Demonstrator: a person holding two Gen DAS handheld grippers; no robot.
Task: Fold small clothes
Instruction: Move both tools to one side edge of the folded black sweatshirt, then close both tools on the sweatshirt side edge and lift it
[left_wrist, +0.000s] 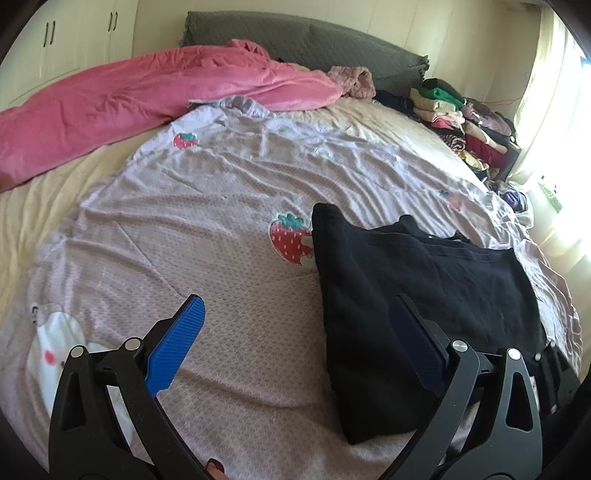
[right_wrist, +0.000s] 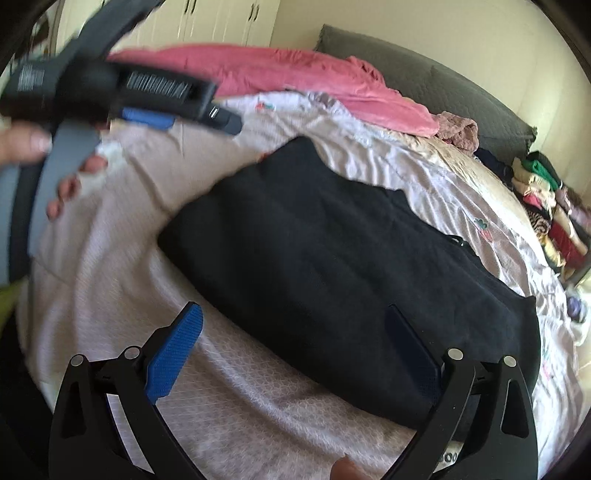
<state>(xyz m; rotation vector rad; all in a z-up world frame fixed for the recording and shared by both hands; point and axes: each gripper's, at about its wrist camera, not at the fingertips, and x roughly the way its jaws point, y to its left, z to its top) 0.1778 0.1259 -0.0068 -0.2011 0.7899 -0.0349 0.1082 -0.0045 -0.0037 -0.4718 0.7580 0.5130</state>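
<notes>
On the purple blanket (left_wrist: 221, 206), the black garment (right_wrist: 325, 258) looks partly folded, and both the left gripper (left_wrist: 295, 332) and right gripper (right_wrist: 295, 336) gape wide, holding nothing.

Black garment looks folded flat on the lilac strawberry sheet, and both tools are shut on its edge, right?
Not quite. The black garment does lie folded on the lilac sheet, but both wrist views show the left tool and right tool open, gripping nothing.

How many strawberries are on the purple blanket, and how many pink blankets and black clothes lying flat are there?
Strawberries: 2, a big one and a small one
Pink blanket: 1
Black garment: 1
Total: 4
</notes>
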